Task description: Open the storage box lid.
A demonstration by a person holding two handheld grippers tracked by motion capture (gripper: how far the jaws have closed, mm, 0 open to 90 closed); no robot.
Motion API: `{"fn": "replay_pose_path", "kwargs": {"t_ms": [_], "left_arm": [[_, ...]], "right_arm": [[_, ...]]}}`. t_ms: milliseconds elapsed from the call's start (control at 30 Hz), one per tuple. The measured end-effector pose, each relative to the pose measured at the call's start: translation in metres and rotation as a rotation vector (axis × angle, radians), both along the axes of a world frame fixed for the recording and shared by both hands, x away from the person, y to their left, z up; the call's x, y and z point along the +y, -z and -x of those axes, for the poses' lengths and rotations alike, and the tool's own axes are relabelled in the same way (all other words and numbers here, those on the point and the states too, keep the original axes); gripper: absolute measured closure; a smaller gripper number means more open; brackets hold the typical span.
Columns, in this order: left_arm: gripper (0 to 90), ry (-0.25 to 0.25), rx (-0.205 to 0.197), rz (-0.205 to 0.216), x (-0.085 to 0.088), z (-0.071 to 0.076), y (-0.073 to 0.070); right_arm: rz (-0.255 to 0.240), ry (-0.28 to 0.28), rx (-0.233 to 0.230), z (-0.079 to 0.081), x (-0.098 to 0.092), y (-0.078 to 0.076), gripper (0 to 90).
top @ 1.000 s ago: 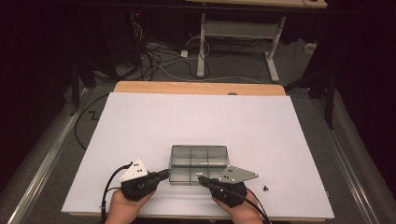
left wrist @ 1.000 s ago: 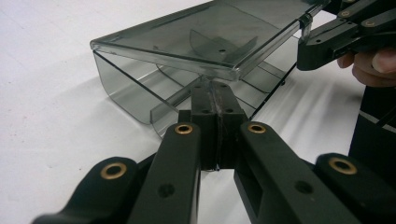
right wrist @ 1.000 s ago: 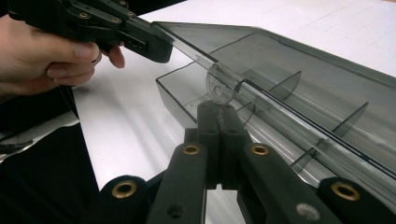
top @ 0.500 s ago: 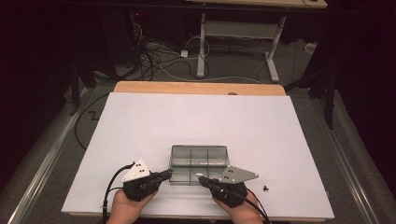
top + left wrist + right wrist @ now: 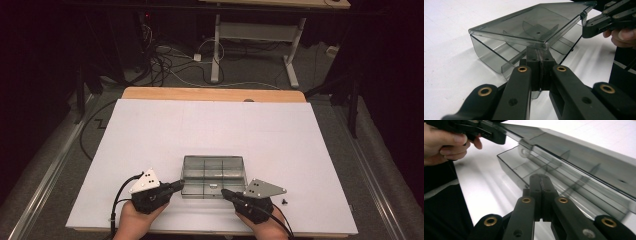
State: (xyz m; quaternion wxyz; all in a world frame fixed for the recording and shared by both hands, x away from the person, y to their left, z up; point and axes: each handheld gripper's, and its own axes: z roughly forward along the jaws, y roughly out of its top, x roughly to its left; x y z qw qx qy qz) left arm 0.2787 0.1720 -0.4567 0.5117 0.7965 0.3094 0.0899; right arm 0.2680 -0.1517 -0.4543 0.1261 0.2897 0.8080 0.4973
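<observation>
Smoky clear box (image 5: 214, 176) sits on the table (image 5: 150, 130), lid (image 5: 531, 27) ajar; left claw (image 5: 180, 185) and right claw (image 5: 225, 192), both closed, flank its near edge

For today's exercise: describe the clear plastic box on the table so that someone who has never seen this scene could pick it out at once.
Start at the large white table and move to its near edge, where the two black grippers meet. Between them sits the compartment box, smoky see-through plastic split by dividers, its hinged lid partly raised. It is far larger than its one neighbour, the small black screw to its right.
</observation>
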Motion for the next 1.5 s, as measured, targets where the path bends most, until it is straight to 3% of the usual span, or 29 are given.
{"fn": "replay_pose_path", "kwargs": {"t_ms": [667, 1133, 1267, 1500], "left_arm": [[86.7, 0.015, -0.007, 0.007, -0.001, -0.008, -0.002], [86.6, -0.01, -0.028, 0.004, -0.006, -0.027, -0.014], [86.6, -0.014, -0.037, 0.012, -0.007, -0.031, -0.02], [86.6, -0.025, -0.041, 0.022, -0.008, -0.037, -0.024]], "right_arm": [[-0.01, 0.144, -0.026, 0.0, -0.043, -0.003, 90.0], [-0.022, 0.168, -0.063, -0.011, -0.048, -0.015, 90.0], [-0.009, 0.208, -0.066, -0.02, -0.057, -0.014, 90.0], [-0.009, 0.252, -0.081, -0.054, -0.065, -0.015, 90.0]]}}
